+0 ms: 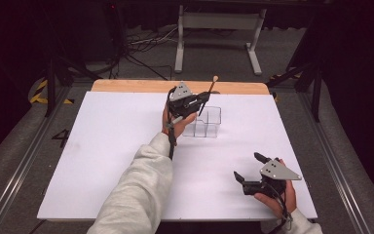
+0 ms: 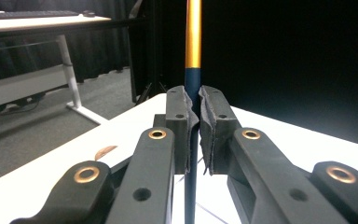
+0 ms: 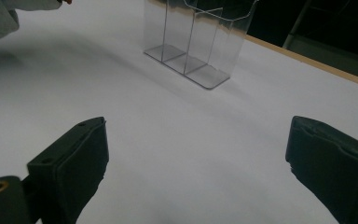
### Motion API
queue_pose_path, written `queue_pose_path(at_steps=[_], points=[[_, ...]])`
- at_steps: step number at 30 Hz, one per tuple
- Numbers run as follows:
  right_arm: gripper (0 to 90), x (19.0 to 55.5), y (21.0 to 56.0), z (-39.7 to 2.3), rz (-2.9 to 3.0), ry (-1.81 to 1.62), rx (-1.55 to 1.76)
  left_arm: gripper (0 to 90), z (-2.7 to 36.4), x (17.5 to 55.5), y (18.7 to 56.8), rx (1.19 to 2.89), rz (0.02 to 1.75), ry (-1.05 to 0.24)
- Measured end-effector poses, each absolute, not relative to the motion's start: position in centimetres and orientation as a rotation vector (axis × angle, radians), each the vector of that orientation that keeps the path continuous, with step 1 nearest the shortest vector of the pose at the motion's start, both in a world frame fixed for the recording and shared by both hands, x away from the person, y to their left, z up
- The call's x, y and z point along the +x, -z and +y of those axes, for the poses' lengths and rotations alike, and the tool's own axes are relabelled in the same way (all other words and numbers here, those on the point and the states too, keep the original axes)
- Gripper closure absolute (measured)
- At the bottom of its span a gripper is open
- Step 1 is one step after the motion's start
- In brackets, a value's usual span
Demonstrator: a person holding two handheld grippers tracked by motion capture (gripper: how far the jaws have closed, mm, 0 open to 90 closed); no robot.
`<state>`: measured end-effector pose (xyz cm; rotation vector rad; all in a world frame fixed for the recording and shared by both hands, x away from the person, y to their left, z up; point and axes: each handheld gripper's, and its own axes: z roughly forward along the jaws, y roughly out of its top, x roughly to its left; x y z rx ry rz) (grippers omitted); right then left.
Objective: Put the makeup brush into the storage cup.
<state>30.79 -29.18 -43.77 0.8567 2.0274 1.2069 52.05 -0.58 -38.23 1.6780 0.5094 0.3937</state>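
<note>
Left gripper [image 1: 200,101]: clamped on a brush [image 2: 193,56], handle upright, directly above the clear divided holder [image 1: 208,122]. Right gripper [image 1: 248,168]: jaws wide, empty, at five o'clock on the worktop [image 1: 107,146], farther off.

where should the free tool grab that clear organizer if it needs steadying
Take the clear organizer by a thin upright outer wall at its open top, coming down from above with the right tool, whose jaws stand wide open. The left tool is shut on a brush handle beside it.
</note>
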Motion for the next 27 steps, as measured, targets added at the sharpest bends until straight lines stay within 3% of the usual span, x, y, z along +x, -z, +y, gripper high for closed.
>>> queue_pose_path(at_steps=[27], points=[[6.6, 30.8, 43.8, -29.1, 2.03, -1.204, 0.855, 82.6, -0.6, 51.6, 39.5, 1.729, 0.506, -0.371]])
